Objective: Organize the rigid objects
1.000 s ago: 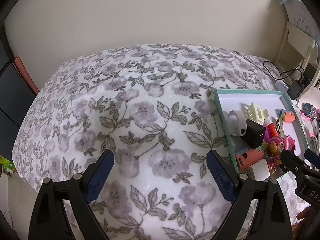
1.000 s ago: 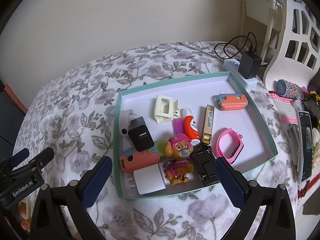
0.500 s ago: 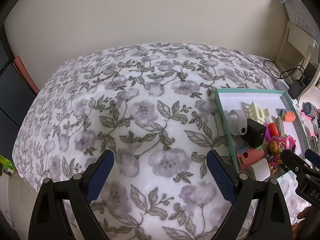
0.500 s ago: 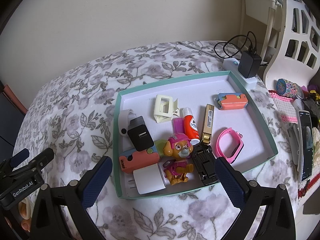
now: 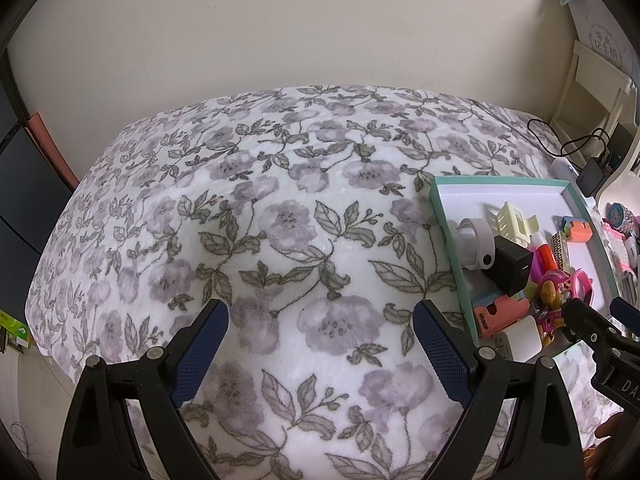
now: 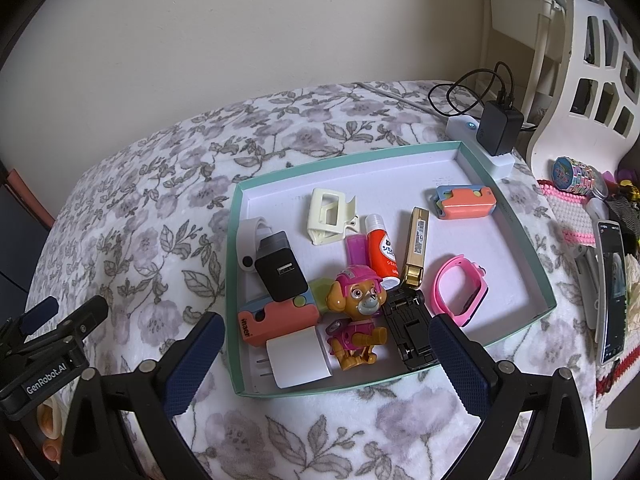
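While both jaws stand wide apart and empty, left hand-held gripper hovers over flowered bed; right hand-held gripper over teal tray holding toy dog, chargers, clips.

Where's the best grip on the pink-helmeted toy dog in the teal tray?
Probably the pink-helmeted toy dog at its torso, coming from above. It lies face-up, with a white charger cube and black folding stand close on either side, so narrow the jaws first.

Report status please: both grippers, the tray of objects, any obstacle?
Left gripper open, empty, over flowered blanket. Right gripper open, empty, above tray near edge. Objects all inside tray, untouched. Nothing blocking.
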A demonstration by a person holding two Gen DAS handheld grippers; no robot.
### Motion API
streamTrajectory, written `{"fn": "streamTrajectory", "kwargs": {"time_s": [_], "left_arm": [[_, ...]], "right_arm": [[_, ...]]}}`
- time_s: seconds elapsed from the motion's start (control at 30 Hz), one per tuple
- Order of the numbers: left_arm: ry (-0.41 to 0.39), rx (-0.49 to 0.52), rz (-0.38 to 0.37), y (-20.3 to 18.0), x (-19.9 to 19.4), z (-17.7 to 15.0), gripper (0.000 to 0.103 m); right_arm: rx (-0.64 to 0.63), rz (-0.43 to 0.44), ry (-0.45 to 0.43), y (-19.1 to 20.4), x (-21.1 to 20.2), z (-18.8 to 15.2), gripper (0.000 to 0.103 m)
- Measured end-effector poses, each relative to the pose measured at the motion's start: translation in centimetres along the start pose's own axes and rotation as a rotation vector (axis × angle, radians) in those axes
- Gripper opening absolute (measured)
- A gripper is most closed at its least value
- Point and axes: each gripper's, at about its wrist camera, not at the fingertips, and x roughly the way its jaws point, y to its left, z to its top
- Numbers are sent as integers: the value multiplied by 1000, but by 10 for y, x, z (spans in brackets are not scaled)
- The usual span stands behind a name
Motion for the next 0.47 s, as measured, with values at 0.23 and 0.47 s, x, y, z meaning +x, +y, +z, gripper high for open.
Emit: {"fn": "streamTrajectory", "kwargs": {"time_s": [0.23,0.47], "left_arm": [[-1,1,-1,0,0,0,94],[1,11,-9,0,0,-1,94]], "right_arm": [[2,-1,2,0,0,0,103],[3,-2,5,0,1,0,103]]}}
